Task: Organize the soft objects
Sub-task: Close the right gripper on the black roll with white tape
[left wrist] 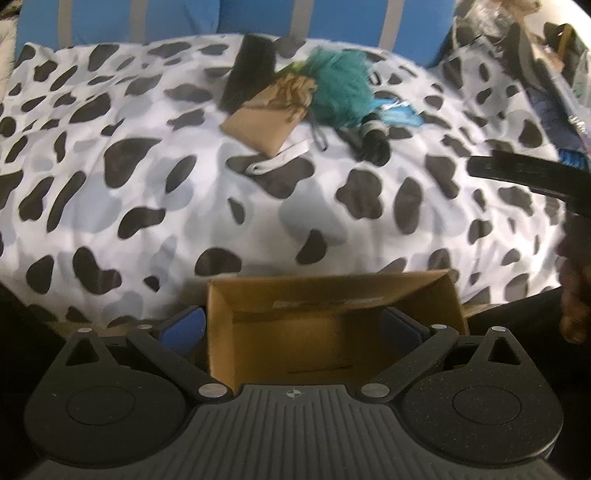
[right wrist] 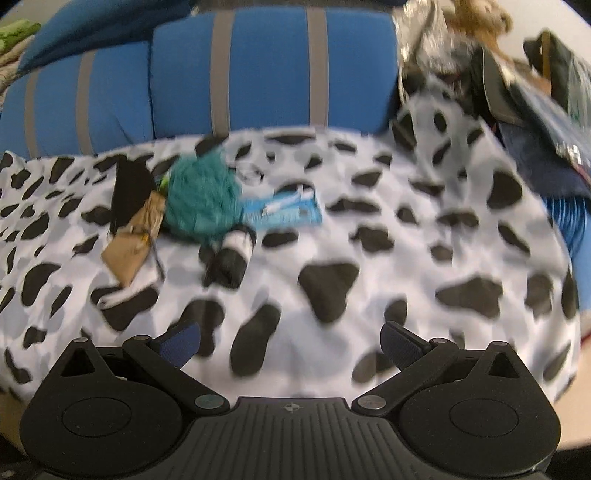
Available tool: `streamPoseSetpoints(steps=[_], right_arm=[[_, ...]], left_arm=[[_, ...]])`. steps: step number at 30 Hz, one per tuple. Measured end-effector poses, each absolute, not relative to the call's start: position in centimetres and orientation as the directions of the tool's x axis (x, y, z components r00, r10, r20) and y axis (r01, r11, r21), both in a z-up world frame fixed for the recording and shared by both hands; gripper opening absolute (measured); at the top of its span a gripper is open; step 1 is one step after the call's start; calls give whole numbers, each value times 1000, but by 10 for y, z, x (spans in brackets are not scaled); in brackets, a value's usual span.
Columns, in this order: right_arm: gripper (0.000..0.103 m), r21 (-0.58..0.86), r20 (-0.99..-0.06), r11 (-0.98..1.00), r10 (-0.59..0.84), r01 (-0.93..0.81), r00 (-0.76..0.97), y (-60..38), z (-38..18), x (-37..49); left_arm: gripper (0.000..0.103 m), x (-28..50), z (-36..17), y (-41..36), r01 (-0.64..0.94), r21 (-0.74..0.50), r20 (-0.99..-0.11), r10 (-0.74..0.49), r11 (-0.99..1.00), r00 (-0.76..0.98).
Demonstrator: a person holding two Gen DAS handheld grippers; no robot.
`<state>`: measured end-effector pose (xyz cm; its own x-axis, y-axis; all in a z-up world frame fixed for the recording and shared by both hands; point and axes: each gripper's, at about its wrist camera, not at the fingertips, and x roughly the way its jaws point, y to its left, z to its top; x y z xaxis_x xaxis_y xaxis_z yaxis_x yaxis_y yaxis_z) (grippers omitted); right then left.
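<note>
A heap of small things lies on the cow-print bedspread [left wrist: 155, 206]: a teal fluffy puff [left wrist: 340, 86], a tan pouch [left wrist: 266, 118], a flat black item [left wrist: 251, 74], a rolled black-and-white sock [left wrist: 373, 138] and a blue packet [left wrist: 400, 116]. My left gripper [left wrist: 291, 317] is open over an open, empty cardboard box [left wrist: 332, 332] at the bed's near edge; its left finger is outside the box's left wall. My right gripper [right wrist: 290, 328] hovers open above the spread, with nothing between its fingers. Far ahead and to its left are the puff [right wrist: 201, 195], sock [right wrist: 232, 254], pouch [right wrist: 129, 247] and packet [right wrist: 284, 212].
Blue pillows with grey stripes [right wrist: 266, 74] line the back of the bed. Bags, a brown plush [right wrist: 476, 14] and other clutter pile up at the right. A white strap [left wrist: 277, 160] lies near the pouch. A hand [left wrist: 574, 295] shows at the right edge.
</note>
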<state>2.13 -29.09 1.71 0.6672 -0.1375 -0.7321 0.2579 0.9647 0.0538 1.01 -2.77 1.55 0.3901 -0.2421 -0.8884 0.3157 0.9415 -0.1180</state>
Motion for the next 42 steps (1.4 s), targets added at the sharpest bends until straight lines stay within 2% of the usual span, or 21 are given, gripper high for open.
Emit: streamPoseSetpoints(steps=[4, 11, 16, 22, 28, 34, 42], right_arm=[[103, 19, -715, 963, -174, 268, 677, -304, 12, 31], [103, 84, -704, 949, -159, 304, 692, -333, 5, 44], [103, 120, -691, 946, -137, 300, 710, -338, 6, 48], [103, 57, -715, 966, -138, 253, 685, -335, 3, 56], [103, 101, -750, 969, -75, 226, 657, -344, -8, 68], [103, 136, -763, 965, -43, 226, 645, -355, -17, 92], [103, 279, -764, 954, 151, 110, 627, -347, -36, 137]], left_arm=[[103, 19, 29, -31, 351, -103, -870, -255, 931, 421], [103, 61, 57, -31, 379, -62, -812, -267, 923, 519], [103, 100, 55, -40, 395, -78, -796, -296, 915, 528], [103, 139, 48, -52, 420, -114, -780, -343, 900, 524], [103, 169, 37, -54, 407, -93, -777, -322, 909, 541], [103, 183, 19, -36, 321, -76, -828, -239, 944, 507], [103, 188, 27, -32, 301, -80, -805, -240, 950, 543]])
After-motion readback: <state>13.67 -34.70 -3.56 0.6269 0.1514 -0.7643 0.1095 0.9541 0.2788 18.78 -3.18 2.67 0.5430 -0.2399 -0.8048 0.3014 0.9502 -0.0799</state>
